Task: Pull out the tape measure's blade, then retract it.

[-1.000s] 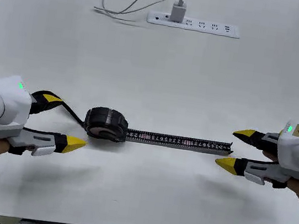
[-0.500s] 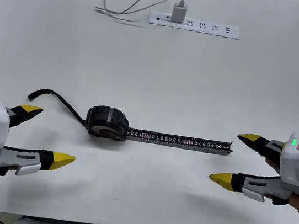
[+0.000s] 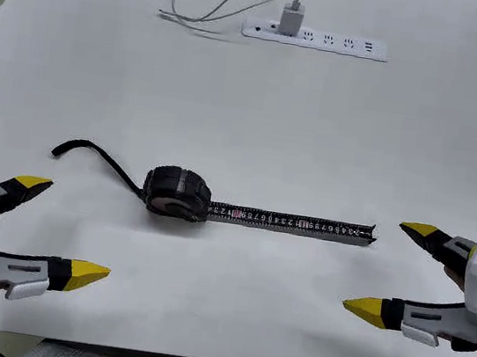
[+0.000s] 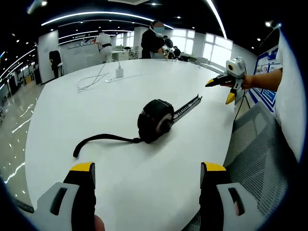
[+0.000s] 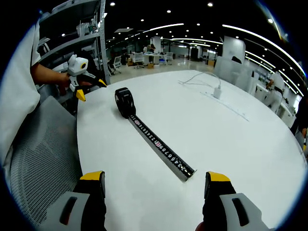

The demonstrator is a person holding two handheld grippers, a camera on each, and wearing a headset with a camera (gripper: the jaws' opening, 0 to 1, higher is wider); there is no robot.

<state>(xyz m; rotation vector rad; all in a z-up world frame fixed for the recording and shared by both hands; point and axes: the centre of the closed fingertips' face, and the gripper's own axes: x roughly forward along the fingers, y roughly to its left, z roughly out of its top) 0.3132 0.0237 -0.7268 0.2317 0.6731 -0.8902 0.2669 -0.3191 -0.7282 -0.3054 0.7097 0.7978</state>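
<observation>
I've drawn both tongs back: left tongs (image 3: 76,227) and right tongs (image 3: 374,265) gape empty, clear of the tape measure (image 3: 178,193), its blade (image 3: 294,224) out along the tabletop (image 3: 257,110)

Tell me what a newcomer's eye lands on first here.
The black tape measure lies in the middle of the white table, its blade drawn out flat to the right and its strap trailing left. An open, yellow-tipped gripper hangs on each side, touching nothing: the left gripper near the strap, the right gripper past the blade's end. A white power strip lies at the far edge.
</observation>
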